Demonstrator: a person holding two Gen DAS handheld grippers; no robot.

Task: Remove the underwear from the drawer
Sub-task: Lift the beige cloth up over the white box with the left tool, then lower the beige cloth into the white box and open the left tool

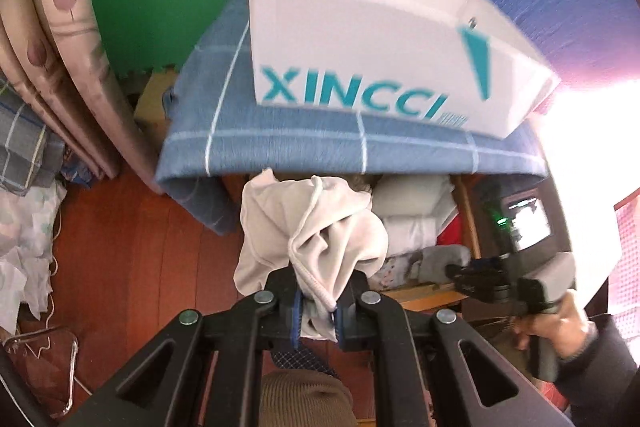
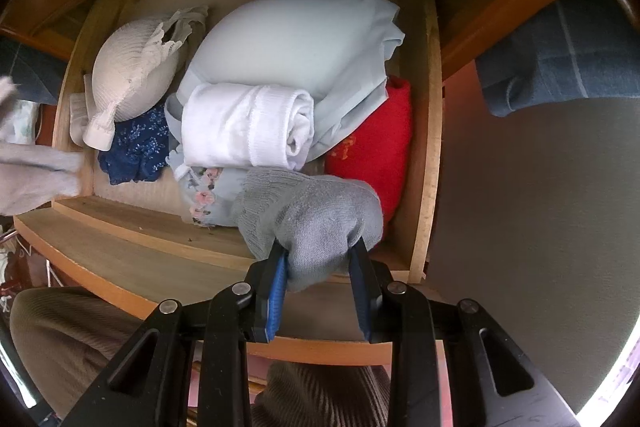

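On the far left, curtains point(image 1: 60, 39) hang over a red wood floor point(image 1: 132, 247). The left gripper point(image 1: 316, 301) clamps beige underwear point(image 1: 312, 231), raised before a blue checked cloth point(image 1: 280, 143) bearing a white box point(image 1: 372, 43). The open drawer point(image 2: 424, 155) holds a bra point(image 2: 132, 67), navy lace point(image 2: 136, 147), a white roll point(image 2: 244, 127), pale-blue fabric point(image 2: 296, 39) and red cloth point(image 2: 376, 147). At its front edge, the right gripper point(image 2: 320, 269) pinches a grey knit piece point(image 2: 316, 211).

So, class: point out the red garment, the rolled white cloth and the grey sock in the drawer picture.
red garment point(image 2: 374, 147): right wrist view, middle of its visible face.
rolled white cloth point(image 2: 244, 131): right wrist view, centre of the roll.
grey sock point(image 2: 316, 223): right wrist view, knit body above the tongs.
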